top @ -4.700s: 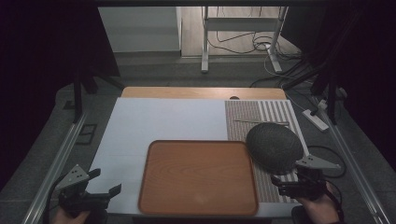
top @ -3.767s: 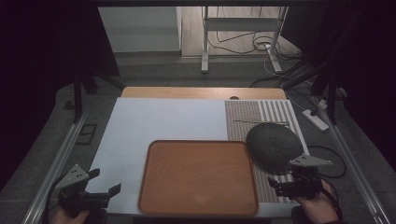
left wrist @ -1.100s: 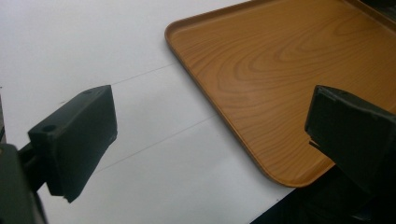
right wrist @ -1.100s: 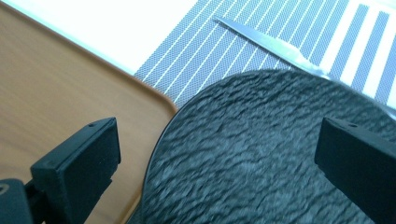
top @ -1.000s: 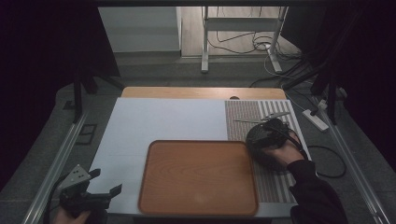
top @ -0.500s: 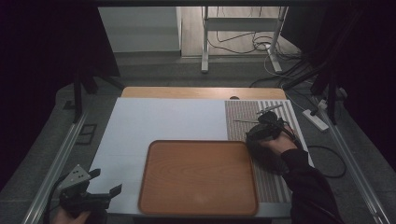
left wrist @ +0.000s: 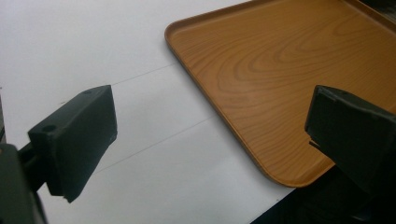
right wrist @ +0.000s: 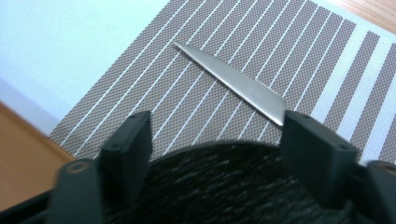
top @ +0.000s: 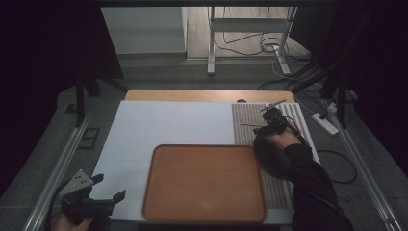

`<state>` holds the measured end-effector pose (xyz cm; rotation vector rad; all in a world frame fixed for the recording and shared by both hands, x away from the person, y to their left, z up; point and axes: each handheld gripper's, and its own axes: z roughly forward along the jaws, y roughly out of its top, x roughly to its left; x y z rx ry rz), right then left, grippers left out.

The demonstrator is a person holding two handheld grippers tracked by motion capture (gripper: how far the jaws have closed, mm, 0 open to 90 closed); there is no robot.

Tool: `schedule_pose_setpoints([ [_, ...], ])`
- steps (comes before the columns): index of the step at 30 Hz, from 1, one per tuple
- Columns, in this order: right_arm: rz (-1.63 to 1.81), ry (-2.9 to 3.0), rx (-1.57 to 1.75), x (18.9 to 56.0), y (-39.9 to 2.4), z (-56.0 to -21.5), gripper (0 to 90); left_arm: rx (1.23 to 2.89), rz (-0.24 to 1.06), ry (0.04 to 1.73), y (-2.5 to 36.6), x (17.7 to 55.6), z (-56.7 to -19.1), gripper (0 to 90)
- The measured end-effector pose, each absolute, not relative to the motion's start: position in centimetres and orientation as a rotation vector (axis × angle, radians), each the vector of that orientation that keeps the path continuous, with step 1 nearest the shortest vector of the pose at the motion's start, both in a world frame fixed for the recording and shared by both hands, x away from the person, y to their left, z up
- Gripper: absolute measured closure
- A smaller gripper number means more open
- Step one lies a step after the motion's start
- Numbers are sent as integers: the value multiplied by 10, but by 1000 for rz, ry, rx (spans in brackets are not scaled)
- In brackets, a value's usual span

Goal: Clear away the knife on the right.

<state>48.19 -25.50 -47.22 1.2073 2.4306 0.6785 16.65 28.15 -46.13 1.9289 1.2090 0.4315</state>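
Observation:
A silver knife blade [right wrist: 233, 84] lies on the grey striped placemat [right wrist: 196, 60], seen as a thin sliver [top: 251, 125] in the high view. A dark round speckled dish [top: 266, 150] sits on that mat, right of the empty wooden tray [top: 204, 183]. My right gripper [top: 273, 120] reaches over the dish's far rim [right wrist: 224, 182], open [right wrist: 219, 140], with the blade just beyond its tips. My left gripper [top: 94, 199] hovers open at the table's near-left corner; between its jaws [left wrist: 210, 135] are the white surface and the tray's corner [left wrist: 280, 172].
A white sheet [top: 168, 125] covers most of the table, with a wooden strip [top: 192, 95] along the far edge. A power strip [top: 327, 123] and cables lie on the floor to the right. A metal rail [top: 57, 168] runs along the left side.
My right gripper has moved from the near-right table edge forward over the dark dish toward the knife. The left gripper has stayed put.

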Motion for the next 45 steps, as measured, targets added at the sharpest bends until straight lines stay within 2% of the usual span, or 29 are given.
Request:
schedule_pose_setpoints([
  [1,681,2453,1207,488,-253,-473,458,1929,431,1209,282,167,-461,34],
  [2,671,2467,1208,491,-252,-474,510,1929,431,1210,282,167,-461,34],
  [3,671,2467,1208,491,-252,-474,510,1929,431,1210,282,167,-461,34],
  [5,667,2504,1219,498,-250,-477,614,1928,431,1210,282,166,-461,34],
  [7,655,2526,1210,504,-249,-480,734,1928,432,1209,282,166,-461,33],
  [8,637,2557,1191,510,-247,-484,837,1928,432,1209,282,166,-461,33],
  [9,637,2557,1191,510,-247,-484,837,1928,432,1209,282,166,-461,33],
  [10,619,2569,1184,512,-246,-486,895,1928,432,1209,282,166,-461,34],
  [15,511,2599,1173,523,-244,-498,900,1929,435,1207,282,166,-461,34],
  [19,553,2581,1202,530,-250,-499,900,1933,437,1206,281,166,-461,33],
  [28,567,2452,1370,554,-281,-499,900,1935,439,1208,281,166,-462,34],
  [37,489,2318,1449,559,-308,-498,900,1940,442,1206,280,166,-461,34],
  [43,518,2318,1440,556,-311,-491,900,1945,446,1202,279,166,-461,34],
  [44,593,2303,1434,555,-309,-481,803,1946,447,1201,279,166,-461,34],
  [45,618,2307,1446,555,-308,-476,747,1946,448,1201,279,166,-461,34],
])
